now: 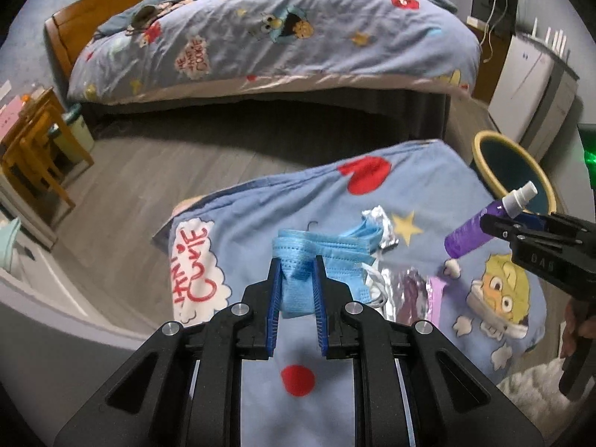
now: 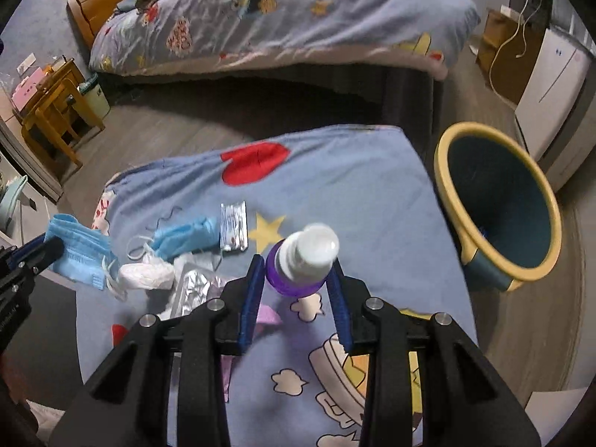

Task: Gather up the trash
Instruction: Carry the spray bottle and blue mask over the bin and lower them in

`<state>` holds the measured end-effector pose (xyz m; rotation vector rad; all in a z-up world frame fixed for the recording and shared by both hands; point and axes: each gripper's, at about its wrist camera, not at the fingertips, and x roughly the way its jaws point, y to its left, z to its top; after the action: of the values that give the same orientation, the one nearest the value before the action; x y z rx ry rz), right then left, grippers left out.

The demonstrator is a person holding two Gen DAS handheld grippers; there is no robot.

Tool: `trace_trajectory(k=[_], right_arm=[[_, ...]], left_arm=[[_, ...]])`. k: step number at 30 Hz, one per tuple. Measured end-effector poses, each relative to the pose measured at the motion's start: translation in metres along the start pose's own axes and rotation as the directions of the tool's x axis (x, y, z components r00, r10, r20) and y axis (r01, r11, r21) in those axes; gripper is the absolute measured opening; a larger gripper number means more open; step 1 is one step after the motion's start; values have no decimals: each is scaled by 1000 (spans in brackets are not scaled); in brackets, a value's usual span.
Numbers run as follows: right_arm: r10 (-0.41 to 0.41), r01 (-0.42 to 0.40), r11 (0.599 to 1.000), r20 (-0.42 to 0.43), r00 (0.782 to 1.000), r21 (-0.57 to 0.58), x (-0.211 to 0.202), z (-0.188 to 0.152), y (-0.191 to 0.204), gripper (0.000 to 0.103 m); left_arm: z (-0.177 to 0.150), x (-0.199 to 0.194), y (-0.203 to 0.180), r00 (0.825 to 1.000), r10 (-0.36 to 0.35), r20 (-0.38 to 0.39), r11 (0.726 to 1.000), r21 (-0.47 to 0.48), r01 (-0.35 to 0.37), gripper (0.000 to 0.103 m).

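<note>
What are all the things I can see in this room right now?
face mask: two, blue; one pinched in left gripper, one on the cloth
spray bottle: one, purple, white cap; in right gripper
foil wrapper: one, silver; on the cloth near the star
tissue: one, white; beside the masks
cartoon cloth: one, blue; under the litter
bin: one, yellow rim, dark inside; right of cloth
bed: one, matching cover; behind
left gripper: black, blue pads
right gripper: black, blue pads
</note>
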<state>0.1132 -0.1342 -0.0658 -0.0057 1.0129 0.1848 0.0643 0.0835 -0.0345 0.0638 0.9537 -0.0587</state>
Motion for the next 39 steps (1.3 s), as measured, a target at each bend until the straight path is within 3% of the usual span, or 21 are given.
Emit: trace_trajectory(k=[21,28,39], right_arm=[[59,-38,986,125,990,-163,-85,66,-29,33],[78,-70,993,83,993,-97,-71,80,-66,33],[28,-21,995,72,997,-96,-59,69,-104,33]], left_arm=[[16,-11,-18,996,-56,67,998,16,55,17],[25,-15,-37,992,-93,82,996,26,91,17],[32,-10,-81,988,-131,77,990,71,126,17]])
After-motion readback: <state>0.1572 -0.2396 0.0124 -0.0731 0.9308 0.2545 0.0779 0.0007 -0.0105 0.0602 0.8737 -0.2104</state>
